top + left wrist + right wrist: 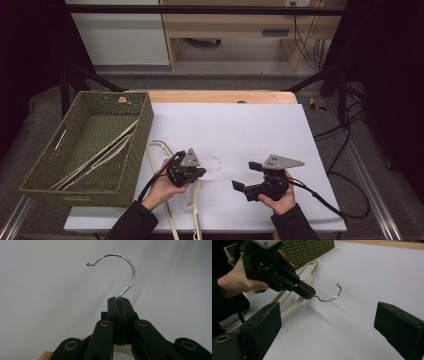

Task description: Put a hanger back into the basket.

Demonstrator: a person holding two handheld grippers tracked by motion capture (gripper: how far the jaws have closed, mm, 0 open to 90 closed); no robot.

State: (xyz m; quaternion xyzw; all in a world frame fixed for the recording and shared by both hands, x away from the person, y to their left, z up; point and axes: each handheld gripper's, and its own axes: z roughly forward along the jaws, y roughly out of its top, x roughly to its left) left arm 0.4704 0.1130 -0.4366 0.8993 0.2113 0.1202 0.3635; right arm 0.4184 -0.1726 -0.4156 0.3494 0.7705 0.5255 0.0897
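- Left fingers (119, 305) pressed together, pinching the neck of a hanger (165, 165) right where the wire hook (120, 270) leaves the cream body.
- Hanger at the desk's (260, 125) left half, just beside the basket (131, 165), hook pointing toward the middle; seemingly lifted a little at the neck, shoulders trailing toward the near edge.
- More hangers (97, 157) lying already in the basket, so likely step: carry this one over and lay it in.
- Best kept pinched firmly at the neck, since a thin wire can swivel or slip between flat pads.
- Worth lifting high enough for the long shoulders to clear the basket rim, then turning to lie along the others before letting go.
- Second hanger (192, 210) beneath or beside; possibly tangled, so a slow rise advisable.
- Right fingers (246, 176) spread wide, holding nothing, aimed at the hook from the right.
- Good use: steadying the hook or a shoulder, closing only once squarely around it.
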